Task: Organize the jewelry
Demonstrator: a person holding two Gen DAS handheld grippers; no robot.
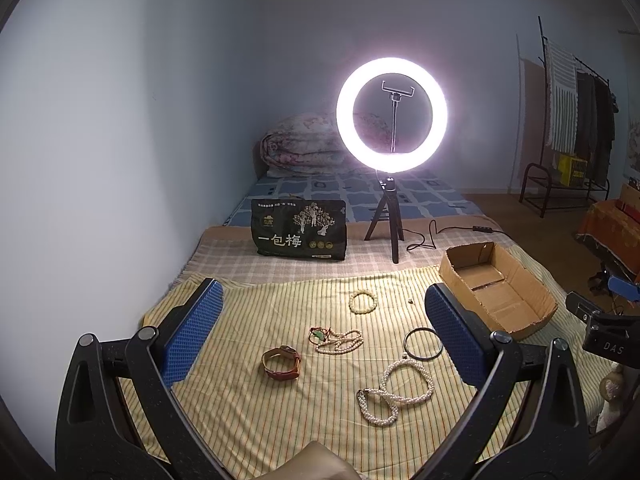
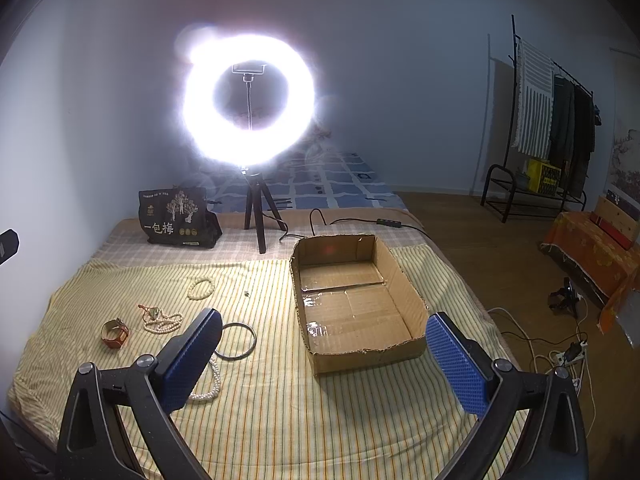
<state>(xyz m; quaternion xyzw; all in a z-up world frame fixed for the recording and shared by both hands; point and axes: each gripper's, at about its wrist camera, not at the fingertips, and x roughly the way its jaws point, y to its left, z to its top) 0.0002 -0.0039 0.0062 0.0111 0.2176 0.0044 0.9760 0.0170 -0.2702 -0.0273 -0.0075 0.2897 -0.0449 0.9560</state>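
— What do you log, biggest first?
— I see the cardboard box [image 2: 356, 300] at 12 o'clock of my right gripper [image 2: 324, 344], jaws apart. Left gripper [image 1: 320, 336] apart too — pearl necklace [image 1: 394, 392] at 5, watch [image 1: 281, 363] at 7.

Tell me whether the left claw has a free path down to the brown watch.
Probably yes. The left claw is open, holding nothing, and the brown watch lies on the striped cloth between its fingers' line of sight, apart from the bead necklace. Nothing lies over it.
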